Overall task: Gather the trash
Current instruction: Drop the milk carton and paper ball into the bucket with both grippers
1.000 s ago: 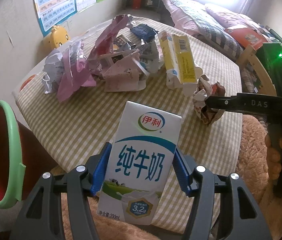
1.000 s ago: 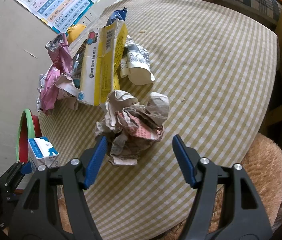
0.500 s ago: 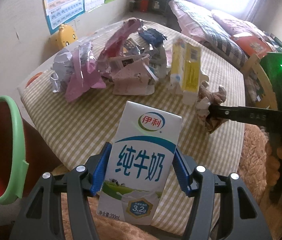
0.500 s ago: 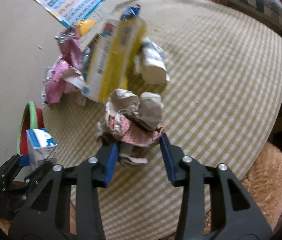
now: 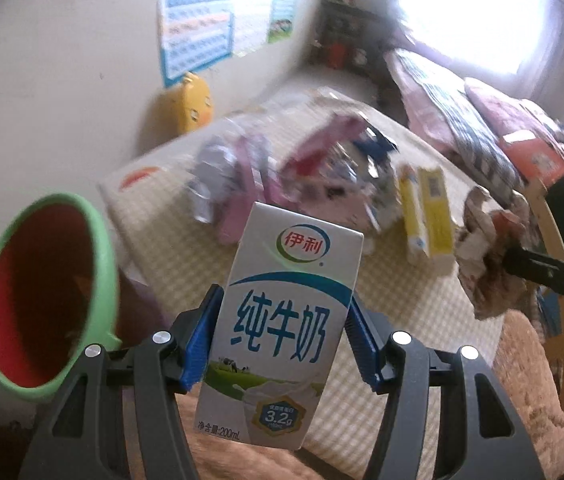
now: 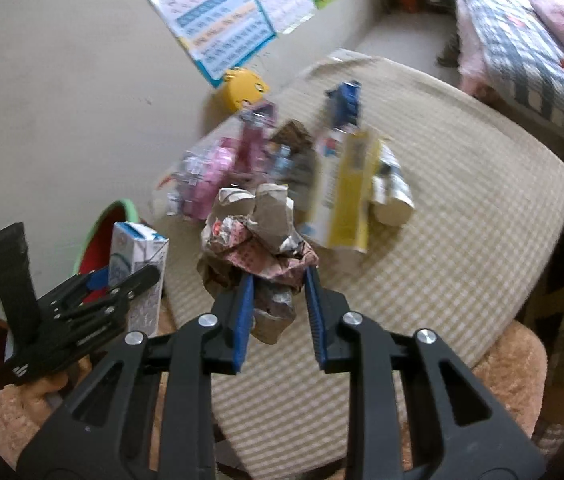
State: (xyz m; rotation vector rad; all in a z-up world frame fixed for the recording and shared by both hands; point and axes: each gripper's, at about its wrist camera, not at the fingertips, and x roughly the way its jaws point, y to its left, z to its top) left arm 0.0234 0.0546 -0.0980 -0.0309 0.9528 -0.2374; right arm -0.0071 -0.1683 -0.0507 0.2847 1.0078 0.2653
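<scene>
Carrying is the step in hand: left tongs clamp the milk carton, right tongs grip crumpled paper clear of the bench. Next, I judge, both swing to the bin at nine o'clock and release.

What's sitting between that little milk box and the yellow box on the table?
In the left wrist view, only bare checked tablecloth separates the milk carton from the yellow carton; the wrapper pile lies behind.

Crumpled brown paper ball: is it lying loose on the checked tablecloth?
No, the crumpled brown paper ball is clamped between the right gripper pads, lifted off the checked tablecloth.
</scene>
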